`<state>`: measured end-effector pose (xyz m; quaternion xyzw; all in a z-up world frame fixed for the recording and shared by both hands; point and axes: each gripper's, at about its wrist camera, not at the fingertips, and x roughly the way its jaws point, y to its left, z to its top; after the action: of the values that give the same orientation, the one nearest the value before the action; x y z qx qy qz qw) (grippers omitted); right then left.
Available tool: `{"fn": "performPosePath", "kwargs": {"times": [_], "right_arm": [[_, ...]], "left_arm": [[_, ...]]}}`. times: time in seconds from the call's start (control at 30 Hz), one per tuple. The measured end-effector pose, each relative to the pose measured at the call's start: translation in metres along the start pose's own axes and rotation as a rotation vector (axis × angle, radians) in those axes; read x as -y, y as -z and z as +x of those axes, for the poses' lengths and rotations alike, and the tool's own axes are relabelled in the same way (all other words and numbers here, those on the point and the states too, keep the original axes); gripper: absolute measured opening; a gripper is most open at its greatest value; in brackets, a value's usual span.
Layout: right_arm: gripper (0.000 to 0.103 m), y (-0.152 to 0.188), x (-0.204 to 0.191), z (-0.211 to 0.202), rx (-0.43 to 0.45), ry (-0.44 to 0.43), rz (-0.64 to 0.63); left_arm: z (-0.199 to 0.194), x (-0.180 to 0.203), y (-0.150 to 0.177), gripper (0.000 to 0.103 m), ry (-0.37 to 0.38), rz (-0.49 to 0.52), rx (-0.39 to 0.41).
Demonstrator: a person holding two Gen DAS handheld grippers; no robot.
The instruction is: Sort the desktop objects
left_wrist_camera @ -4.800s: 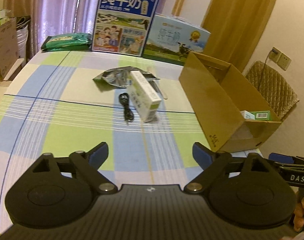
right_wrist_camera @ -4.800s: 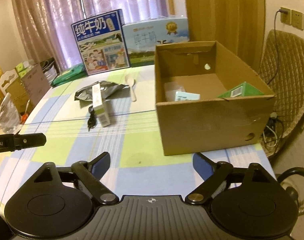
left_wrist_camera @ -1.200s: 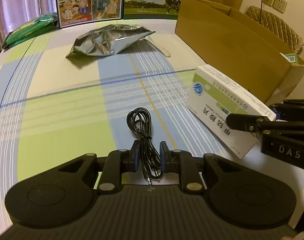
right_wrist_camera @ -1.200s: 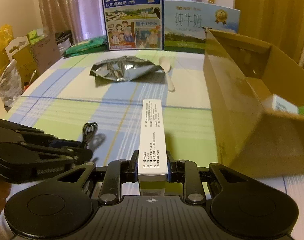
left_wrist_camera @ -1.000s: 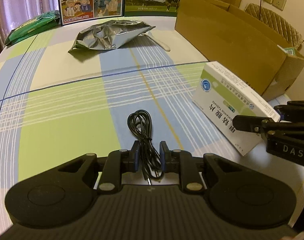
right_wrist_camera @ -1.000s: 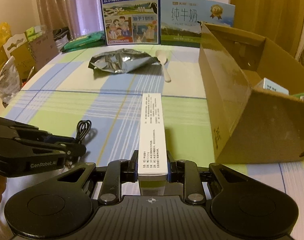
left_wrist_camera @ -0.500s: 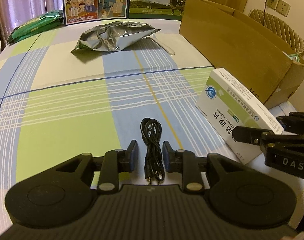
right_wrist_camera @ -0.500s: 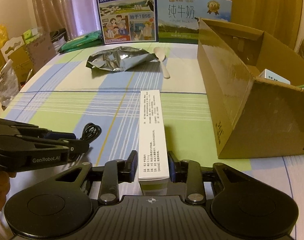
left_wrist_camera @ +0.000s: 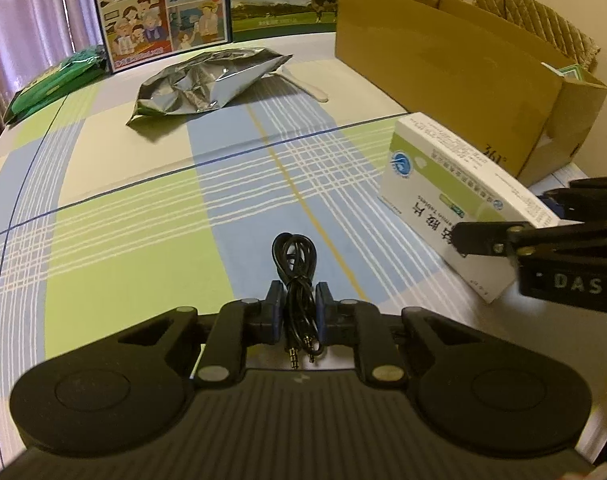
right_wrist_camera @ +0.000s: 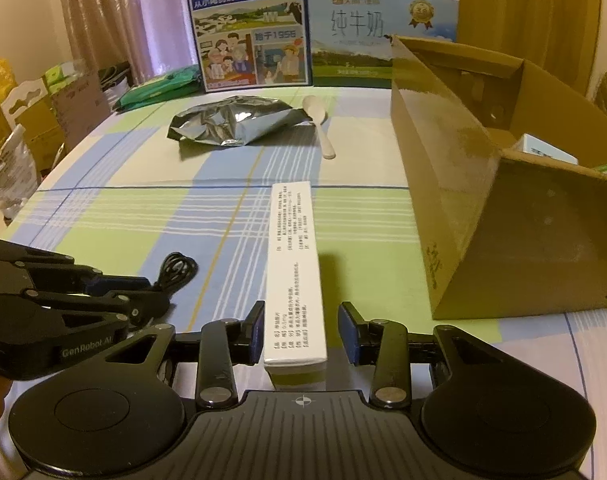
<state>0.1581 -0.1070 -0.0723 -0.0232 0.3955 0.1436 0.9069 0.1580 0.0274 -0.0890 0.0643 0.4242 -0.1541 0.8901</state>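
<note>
On a checked tablecloth (right_wrist_camera: 115, 208), 2 handheld grippers work side by side as a person sorts desktop clutter toward the open cardboard box (right_wrist_camera: 479, 216) standing at the right edge of the table. The left gripper (left_wrist_camera: 296, 312) is clamped on a coiled black audio cable (left_wrist_camera: 294, 264), its blue pads pressing the bundle from both sides while the 2 plugs poke out behind toward the camera; the loop end lies on the cloth ahead. The right gripper (right_wrist_camera: 301, 330) straddles a long white medicine box (right_wrist_camera: 295, 264) standing on its narrow edge (the pose that lets the fingers reach both broad faces), but its jaws are parted, with a clear gap on the right side and the left pad just beside or barely touching the carton, so it grips nothing. Both objects sit near the cardboard box, which already contains a pale carton. Farther back, a crumpled silver foil bag (right_wrist_camera: 231, 120) and a white plastic spoon (right_wrist_camera: 321, 124) lie untouched, apparently awaiting their turn.
</note>
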Motion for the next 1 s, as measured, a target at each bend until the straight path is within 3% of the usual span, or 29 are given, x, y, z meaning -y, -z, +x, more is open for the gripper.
{"fn": "performPosePath", "kwargs": {"times": [0.2, 0.47, 0.53, 1.0], "right_arm": [[0.036, -0.011, -0.003, 0.01, -0.025, -0.009, -0.046], [0.035, -0.029, -0.006, 0.035, -0.136, 0.012, -0.089], [0.022, -0.029, -0.004, 0.037, -0.148, 0.016, -0.086], [0.021, -0.003, 0.001, -0.002, -0.065, 0.022, -0.011]], "left_arm": [[0.001, -0.001, 0.0, 0.012, 0.017, -0.011, 0.0], [0.002, -0.001, -0.001, 0.012, 0.023, -0.018, -0.002], [0.001, -0.001, -0.001, 0.012, 0.023, -0.02, -0.002], [-0.005, 0.002, -0.004, 0.012, 0.054, -0.03, 0.025]]}}
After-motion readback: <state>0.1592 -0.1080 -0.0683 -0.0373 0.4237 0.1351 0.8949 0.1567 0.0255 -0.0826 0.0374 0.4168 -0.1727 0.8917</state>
